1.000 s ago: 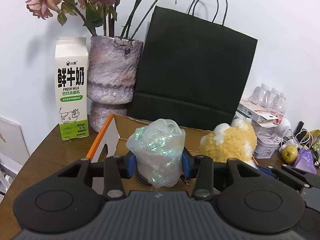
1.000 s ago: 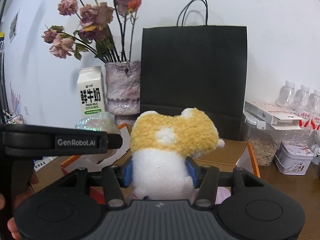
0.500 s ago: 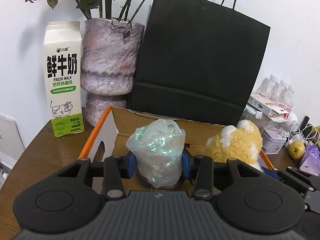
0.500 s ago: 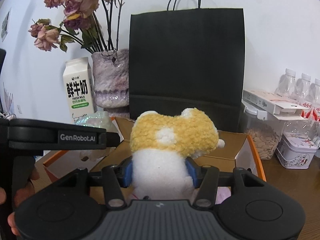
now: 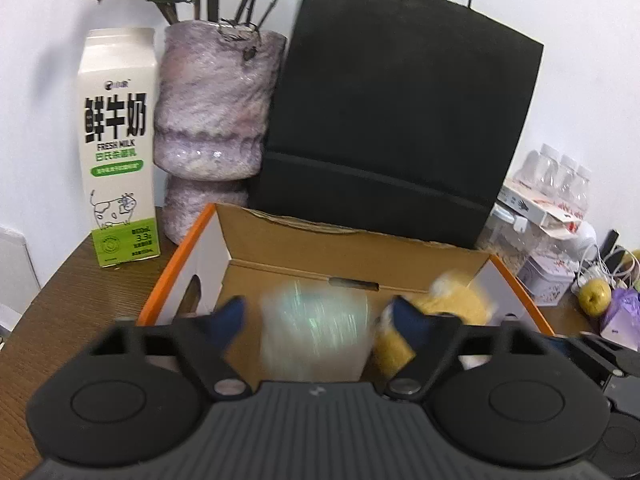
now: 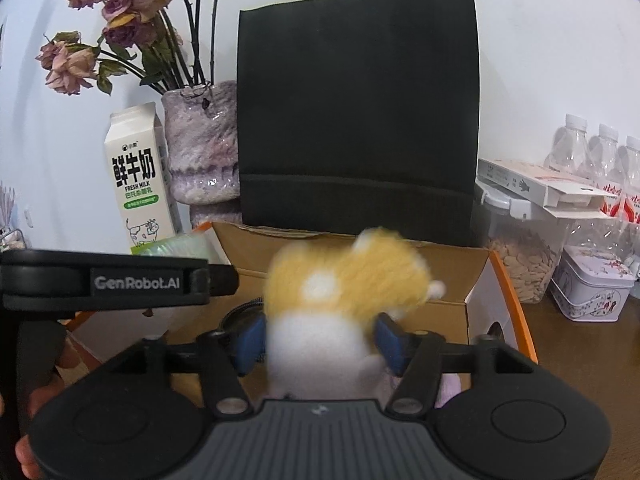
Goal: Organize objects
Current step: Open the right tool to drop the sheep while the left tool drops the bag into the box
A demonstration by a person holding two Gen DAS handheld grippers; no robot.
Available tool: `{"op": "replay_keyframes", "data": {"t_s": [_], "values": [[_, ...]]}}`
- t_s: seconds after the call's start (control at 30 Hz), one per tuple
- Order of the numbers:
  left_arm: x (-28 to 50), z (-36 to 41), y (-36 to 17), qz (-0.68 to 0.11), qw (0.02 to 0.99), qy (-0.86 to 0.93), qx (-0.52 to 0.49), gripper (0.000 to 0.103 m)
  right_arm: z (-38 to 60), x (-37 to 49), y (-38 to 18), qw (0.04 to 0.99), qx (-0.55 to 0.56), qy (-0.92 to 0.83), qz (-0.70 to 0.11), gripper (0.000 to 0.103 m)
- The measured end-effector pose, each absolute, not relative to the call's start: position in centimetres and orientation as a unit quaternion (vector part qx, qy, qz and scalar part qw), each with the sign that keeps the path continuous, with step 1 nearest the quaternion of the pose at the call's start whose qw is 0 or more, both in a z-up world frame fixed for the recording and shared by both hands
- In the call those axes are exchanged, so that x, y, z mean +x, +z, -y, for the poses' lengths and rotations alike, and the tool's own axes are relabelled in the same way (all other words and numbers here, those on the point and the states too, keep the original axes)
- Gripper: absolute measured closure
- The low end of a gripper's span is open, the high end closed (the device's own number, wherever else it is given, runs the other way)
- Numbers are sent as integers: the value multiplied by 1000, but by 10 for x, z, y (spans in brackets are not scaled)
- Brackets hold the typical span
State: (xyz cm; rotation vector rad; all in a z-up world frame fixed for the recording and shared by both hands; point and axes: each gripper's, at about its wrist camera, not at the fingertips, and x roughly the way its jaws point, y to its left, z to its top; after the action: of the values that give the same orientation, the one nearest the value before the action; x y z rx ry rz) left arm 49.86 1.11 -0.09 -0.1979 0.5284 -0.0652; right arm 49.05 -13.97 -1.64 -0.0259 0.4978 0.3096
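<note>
An open cardboard box point(image 5: 320, 248) with orange edges sits on the wooden table; it also shows in the right wrist view point(image 6: 472, 280). My left gripper point(image 5: 316, 316) is open over the box, and a blurred iridescent plastic bundle point(image 5: 314, 332) drops between its spread fingers. My right gripper point(image 6: 320, 340) is open just wider than a yellow and white plush toy point(image 6: 344, 292), which is blurred between the blue pads. The plush also shows at the right in the left wrist view point(image 5: 452, 304).
A black paper bag point(image 5: 392, 120), a purple vase point(image 5: 212, 120) with dried flowers and a milk carton point(image 5: 118, 148) stand behind the box. Jars, a tin point(image 6: 592, 292), bottles point(image 6: 600, 152) and an apple point(image 5: 594, 292) crowd the right side.
Both grippers moved forward and down over the box. The left fingers opened and let go of the iridescent bundle. The right fingers spread off the plush, which now blurs.
</note>
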Motion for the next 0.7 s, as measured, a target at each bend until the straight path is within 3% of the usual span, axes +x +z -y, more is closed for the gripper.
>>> {"op": "replay_keyframes", "data": {"t_s": [0.03, 0.07, 0.7], "values": [[498, -12, 0, -256, 961, -27, -99, 0, 139, 491, -17, 958, -14, 150, -246, 3], [497, -12, 1, -252, 962, -20, -98, 0, 138, 490, -17, 959, -19, 144, -243, 0], [494, -14, 2, -258, 962, -9, -92, 0, 139, 489, -17, 959, -24, 133, -248, 0]]}}
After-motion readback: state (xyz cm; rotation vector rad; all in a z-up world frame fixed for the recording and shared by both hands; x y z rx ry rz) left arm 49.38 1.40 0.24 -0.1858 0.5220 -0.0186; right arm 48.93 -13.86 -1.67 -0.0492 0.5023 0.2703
